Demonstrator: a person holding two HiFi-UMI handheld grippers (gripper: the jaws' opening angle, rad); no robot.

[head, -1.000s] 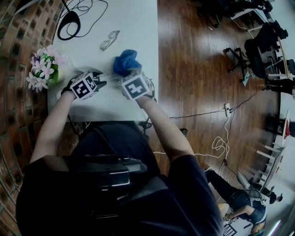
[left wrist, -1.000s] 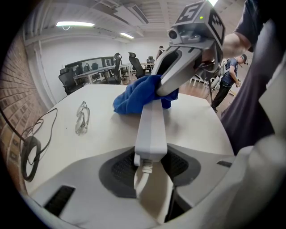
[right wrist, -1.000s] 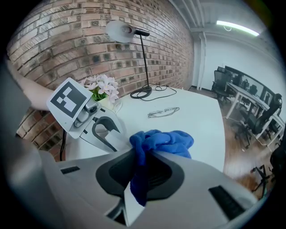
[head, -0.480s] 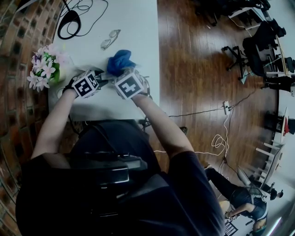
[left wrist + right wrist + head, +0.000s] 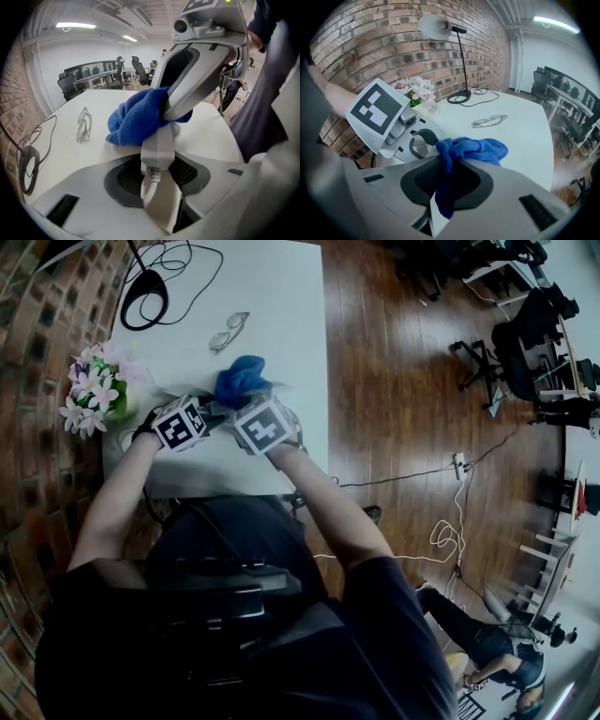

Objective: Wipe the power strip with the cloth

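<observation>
My left gripper (image 5: pixel 157 176) is shut on the end of the white power strip (image 5: pixel 157 147), where its white cable comes out. The strip points away from me over the white table (image 5: pixel 272 287). A bunched blue cloth (image 5: pixel 133 119) lies on the strip's far part. My right gripper (image 5: pixel 445 187) is shut on that blue cloth (image 5: pixel 473 150) and presses it down on the strip from the right. In the head view the left gripper (image 5: pixel 183 423) and right gripper (image 5: pixel 262 425) stand close together, with the cloth (image 5: pixel 242 381) just beyond them. Most of the strip is hidden there.
A pair of glasses (image 5: pixel 228 331) lies beyond the cloth. A pot of pink and white flowers (image 5: pixel 94 390) stands at the table's left edge by the brick wall. A lamp base with a coiled black cable (image 5: pixel 145 282) sits at the far left corner. Wooden floor lies to the right.
The right gripper and the blue cloth have slid left, closer to the left gripper. The left gripper has stayed in place with the strip.
</observation>
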